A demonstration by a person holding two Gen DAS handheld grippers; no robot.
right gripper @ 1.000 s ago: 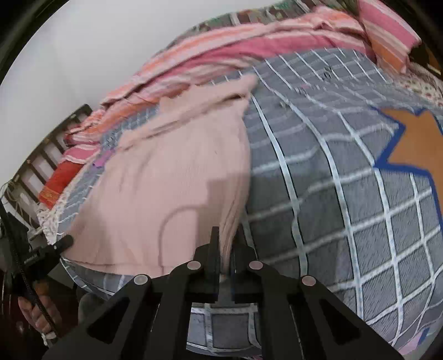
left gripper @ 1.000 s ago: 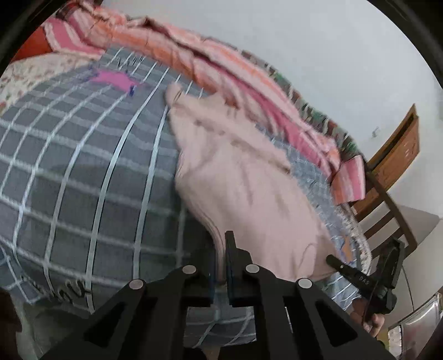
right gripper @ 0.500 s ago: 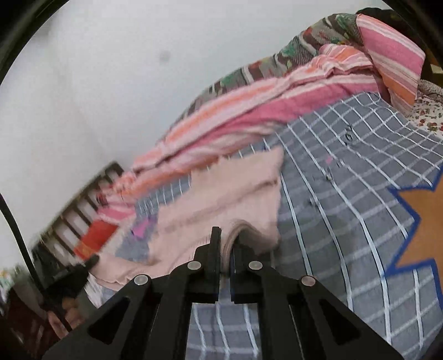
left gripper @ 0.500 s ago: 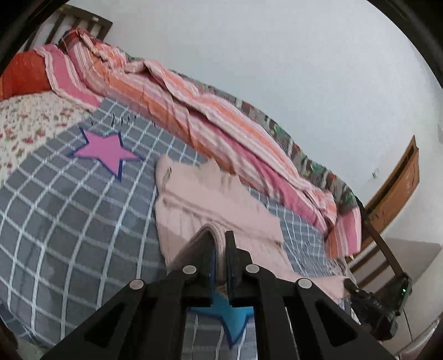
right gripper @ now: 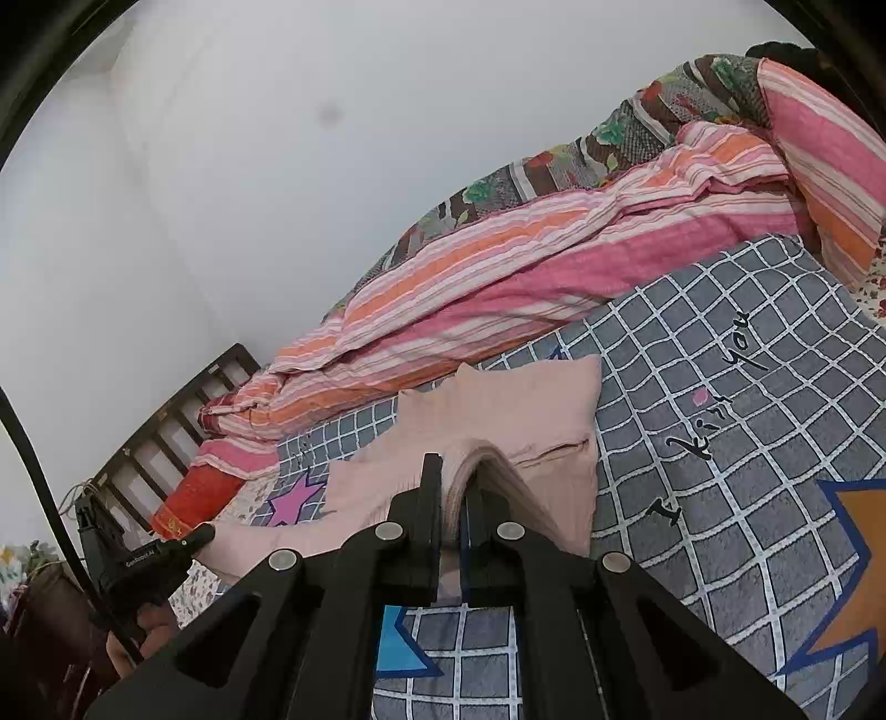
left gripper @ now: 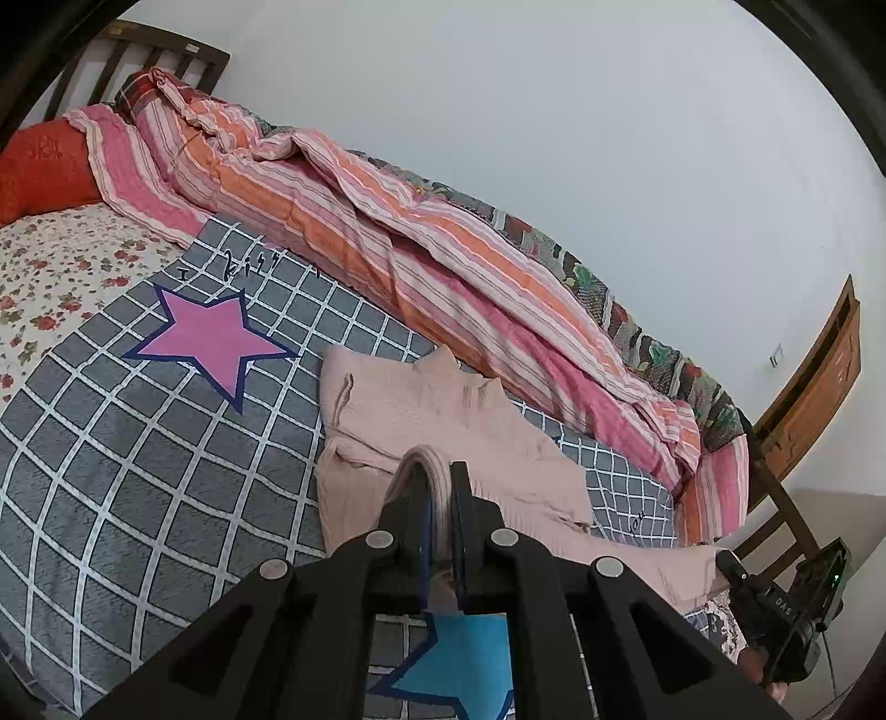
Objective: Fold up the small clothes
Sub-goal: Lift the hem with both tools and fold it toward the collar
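Observation:
A pale pink garment (left gripper: 432, 421) lies on the grey checked bedspread (left gripper: 138, 471). Its far part rests flat and its near edge is lifted off the bed. My left gripper (left gripper: 440, 476) is shut on one near corner of the garment. My right gripper (right gripper: 454, 471) is shut on the other near corner, and the garment (right gripper: 526, 410) shows beyond it. The cloth hangs stretched between the two grippers. The right gripper also shows at the lower right of the left wrist view (left gripper: 775, 609), and the left gripper at the lower left of the right wrist view (right gripper: 149, 559).
A striped pink and orange quilt (left gripper: 421, 243) is bunched along the wall behind the garment. A red pillow (left gripper: 44, 166) and a wooden headboard (left gripper: 144, 50) are at one end, a wooden footboard (left gripper: 819, 376) at the other. Coloured stars (left gripper: 210, 338) mark the bedspread.
Both grippers have lifted the near edge of the garment up and carried it toward the far edge. The views have tilted from looking down on the bed to looking across it.

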